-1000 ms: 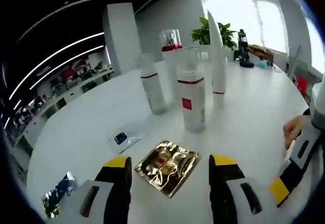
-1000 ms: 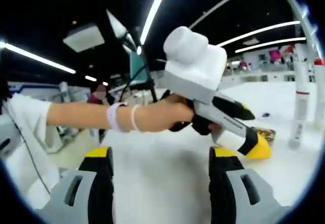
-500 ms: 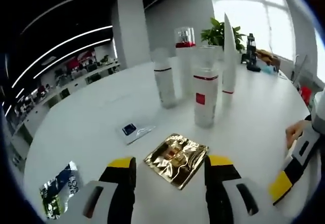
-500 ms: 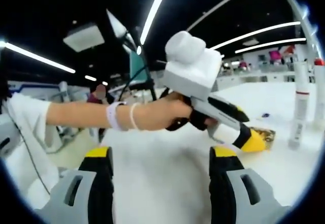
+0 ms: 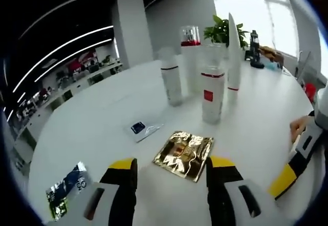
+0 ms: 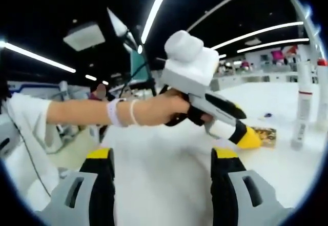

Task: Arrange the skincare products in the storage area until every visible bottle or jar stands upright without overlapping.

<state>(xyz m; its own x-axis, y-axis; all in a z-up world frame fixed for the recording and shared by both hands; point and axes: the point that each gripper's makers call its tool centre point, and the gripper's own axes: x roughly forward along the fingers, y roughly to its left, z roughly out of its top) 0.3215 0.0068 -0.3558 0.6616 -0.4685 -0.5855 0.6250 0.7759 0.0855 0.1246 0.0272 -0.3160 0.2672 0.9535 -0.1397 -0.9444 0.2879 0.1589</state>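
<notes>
Left gripper view: left gripper fingers spread apart, nothing between them, hovering over the round white worktop. Just beyond the fingers lies a flat gold foil sachet. Landmark: clear bottle with red band and red square label, upright, well beyond the sachet. Left of it stands a frosted bottle with a thin red band; behind it a tall white bottle with a clear red-ringed cap; right of it a tall slim white tube. All four upright, no overlap. Small clear sachet with dark blue patch lies flat, near-left of the landmark; blue-green printed sachet further near-left.

Right gripper view: right gripper fingers released, empty. Left gripper held by a hand, above the gold sachet.

Judgement: bottles look done; only the flat sachets remain.
</notes>
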